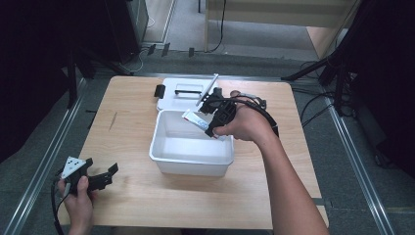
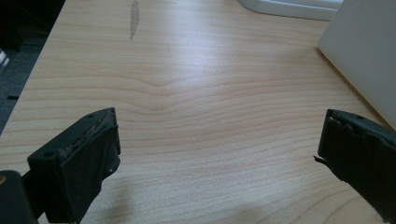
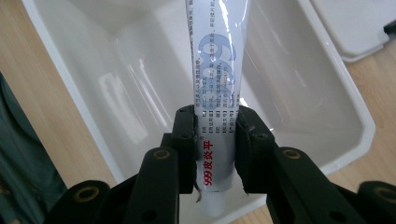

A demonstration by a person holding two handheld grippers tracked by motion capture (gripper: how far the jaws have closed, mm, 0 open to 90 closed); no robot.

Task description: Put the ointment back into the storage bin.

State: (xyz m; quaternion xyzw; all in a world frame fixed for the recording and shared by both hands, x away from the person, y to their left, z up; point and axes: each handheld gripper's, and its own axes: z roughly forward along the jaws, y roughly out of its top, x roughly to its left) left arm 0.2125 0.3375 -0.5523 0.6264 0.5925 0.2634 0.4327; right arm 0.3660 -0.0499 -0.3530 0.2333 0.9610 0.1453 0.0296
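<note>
My right gripper [image 1: 211,117] is shut on a white ointment tube [image 3: 215,88] with blue and red print, and holds it over the back right part of the white plastic bin [image 1: 161,147]. In the right gripper view the tube sticks out past the jaws, above the bin's bare floor [image 3: 289,102]. In the high view the tube [image 1: 195,118] points left over the bin's far rim. My left gripper [image 1: 105,177] rests at the table's front left, jaws wide apart with nothing between its fingertips [image 2: 100,135].
The bin's white lid [image 1: 183,93] lies flat behind the bin, with a black clip [image 1: 159,90] beside it. Bare wooden table [image 2: 196,84] spreads before my left gripper, with the bin's wall [image 2: 369,60] to its right. Black stands flank the table.
</note>
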